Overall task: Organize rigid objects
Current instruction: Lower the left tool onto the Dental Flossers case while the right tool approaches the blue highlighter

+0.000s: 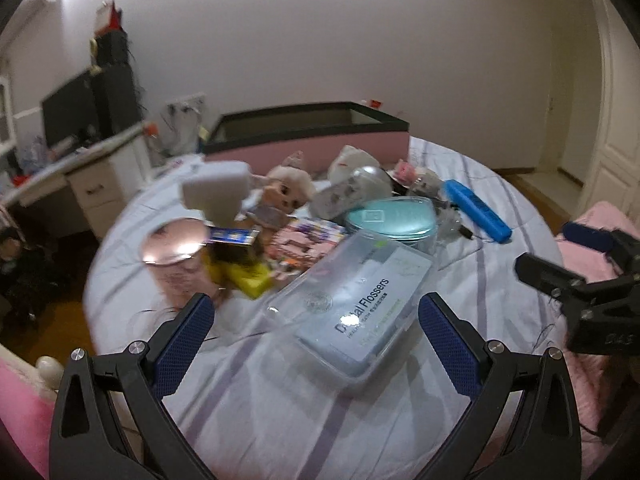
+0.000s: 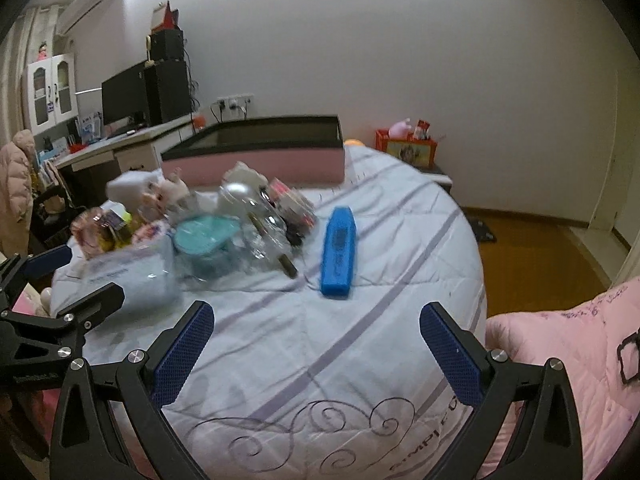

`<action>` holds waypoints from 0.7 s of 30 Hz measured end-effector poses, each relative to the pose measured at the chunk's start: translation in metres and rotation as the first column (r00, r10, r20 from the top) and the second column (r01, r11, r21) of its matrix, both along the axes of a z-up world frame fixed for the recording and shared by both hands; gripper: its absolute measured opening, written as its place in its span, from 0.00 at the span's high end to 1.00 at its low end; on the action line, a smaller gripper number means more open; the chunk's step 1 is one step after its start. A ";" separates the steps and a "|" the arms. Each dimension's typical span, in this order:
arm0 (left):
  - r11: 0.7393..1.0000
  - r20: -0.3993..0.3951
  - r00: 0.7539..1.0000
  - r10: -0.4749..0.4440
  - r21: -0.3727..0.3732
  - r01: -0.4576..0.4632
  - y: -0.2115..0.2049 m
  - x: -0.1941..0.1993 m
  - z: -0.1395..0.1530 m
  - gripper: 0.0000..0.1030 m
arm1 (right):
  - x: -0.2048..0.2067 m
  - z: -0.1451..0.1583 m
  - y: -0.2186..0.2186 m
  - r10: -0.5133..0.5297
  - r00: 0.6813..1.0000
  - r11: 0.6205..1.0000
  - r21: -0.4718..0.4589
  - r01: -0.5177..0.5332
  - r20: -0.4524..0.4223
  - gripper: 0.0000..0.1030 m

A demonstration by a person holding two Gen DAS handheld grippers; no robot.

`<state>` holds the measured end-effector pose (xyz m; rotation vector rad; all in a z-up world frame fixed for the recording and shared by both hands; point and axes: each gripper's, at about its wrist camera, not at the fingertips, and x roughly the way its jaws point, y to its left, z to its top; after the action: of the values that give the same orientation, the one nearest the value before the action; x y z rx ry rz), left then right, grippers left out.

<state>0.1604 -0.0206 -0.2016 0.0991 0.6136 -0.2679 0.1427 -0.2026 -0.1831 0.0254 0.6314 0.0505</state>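
Flosser box between spread left claw fingers.

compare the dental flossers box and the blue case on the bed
The dental flossers box is clear plastic with a printed label inside; the blue case is solid blue and opaque. The box is broad and rectangular, the case long and narrow. The box sits against the clutter pile, the case lies apart on the bedsheet. Both lie flat.

sheet: white with purple stripes and swirls | case: bright blue | bin: pink with a black rim | lid: teal | pads: blue, dotted | quilt: pink
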 end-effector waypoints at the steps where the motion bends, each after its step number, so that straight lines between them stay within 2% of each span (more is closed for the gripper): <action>1: 1.000 -0.007 1.000 -0.008 -0.013 0.008 -0.001 0.005 -0.001 0.00 | 0.002 -0.002 -0.002 -0.002 1.000 1.000 0.003 0.002 -0.007 0.00; 5: 0.999 -0.035 0.998 -0.043 0.011 0.043 -0.012 0.019 -0.007 0.00 | 0.014 -0.010 -0.006 0.001 0.999 1.000 0.018 0.000 -0.038 0.00; 9: 0.998 -0.095 0.994 -0.050 0.019 0.052 -0.020 0.031 -0.014 0.00 | 0.025 -0.013 -0.008 0.000 0.998 1.000 0.018 0.001 -0.060 0.00; 12: 0.997 -0.122 0.990 -0.074 -0.012 0.073 -0.020 0.033 -0.013 0.11 | 0.030 -0.015 -0.011 0.003 0.997 1.000 0.030 -0.001 -0.075 0.00; 14: 0.995 -0.142 0.986 -0.086 -0.059 0.078 -0.019 0.031 -0.011 0.21 | 0.033 -0.015 -0.012 0.003 0.997 1.000 0.030 -0.001 -0.080 0.00; 19: 0.997 -0.129 0.990 -0.049 -0.058 0.042 -0.022 0.025 -0.006 0.21 | 0.044 -0.013 -0.013 -0.008 0.997 1.000 0.020 0.010 -0.080 0.00; 21: 0.999 -0.114 0.993 0.003 -0.047 -0.008 -0.027 0.022 -0.004 0.21 | 0.050 -0.013 -0.014 -0.007 0.997 1.000 0.019 0.009 -0.082 0.00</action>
<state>0.1823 -0.0475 -0.2055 0.0370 0.7209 -0.2839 0.1926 -0.2169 -0.1961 0.0491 0.7126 0.0480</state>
